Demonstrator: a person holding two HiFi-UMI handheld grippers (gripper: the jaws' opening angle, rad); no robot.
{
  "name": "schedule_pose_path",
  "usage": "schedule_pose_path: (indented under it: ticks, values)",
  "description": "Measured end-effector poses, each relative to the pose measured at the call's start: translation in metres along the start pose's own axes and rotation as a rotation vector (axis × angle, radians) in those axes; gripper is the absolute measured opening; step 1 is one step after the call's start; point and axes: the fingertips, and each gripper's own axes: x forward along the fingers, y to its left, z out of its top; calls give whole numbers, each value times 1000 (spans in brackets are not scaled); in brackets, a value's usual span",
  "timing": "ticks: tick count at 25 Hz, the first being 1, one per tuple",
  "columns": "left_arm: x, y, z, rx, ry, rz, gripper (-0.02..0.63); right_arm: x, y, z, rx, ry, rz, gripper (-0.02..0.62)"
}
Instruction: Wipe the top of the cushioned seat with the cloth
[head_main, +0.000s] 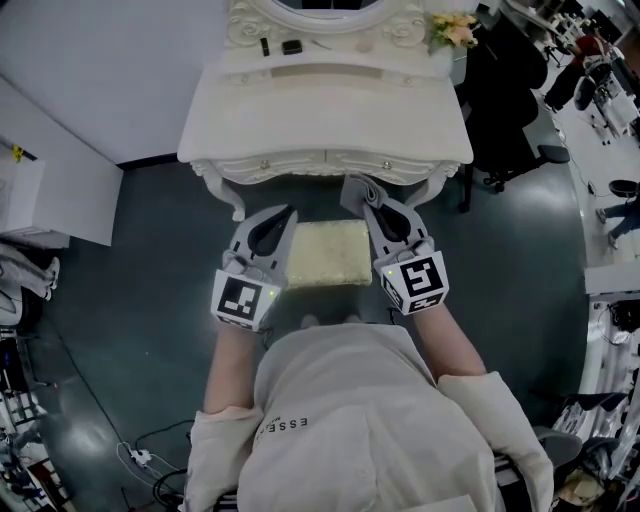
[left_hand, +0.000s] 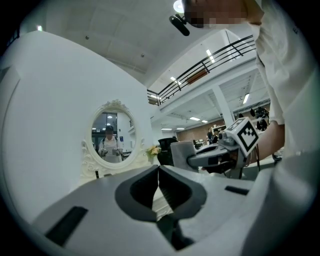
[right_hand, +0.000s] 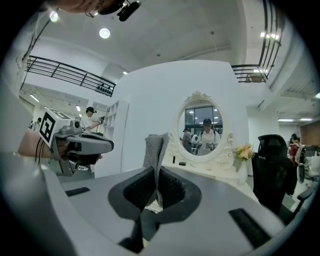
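We count two grippers, the left gripper (head_main: 290, 214) and the right gripper (head_main: 368, 207). There is one cloth (head_main: 353, 188), pinched in the right gripper, and one cushioned seat (head_main: 326, 254) between the two. Ahead of them stand one table (head_main: 320, 110), one mirror (right_hand: 202, 125) and one flower bunch (head_main: 455, 29). One black chair (head_main: 512, 95) stands off to the right gripper's right.

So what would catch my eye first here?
An ornate white dressing table with an oval mirror stands at the top of the head view. Below it sits a cream cushioned seat, with the right gripper pinching a grey cloth and the left gripper shut, empty, either side.
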Motion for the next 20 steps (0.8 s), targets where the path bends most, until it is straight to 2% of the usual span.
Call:
schedule_pose_path:
  ticks: [10, 15, 20]
  values:
    - [7, -9, 2, -25, 14, -18, 3, -3, -5, 4, 18, -16, -20, 26]
    - [11, -9, 1, 25, 0, -43, 3, 1, -4, 2, 18, -15, -13, 26]
    - [8, -22, -1, -57, 24, -35, 3, -5, -3, -5, 26, 2, -18, 26]
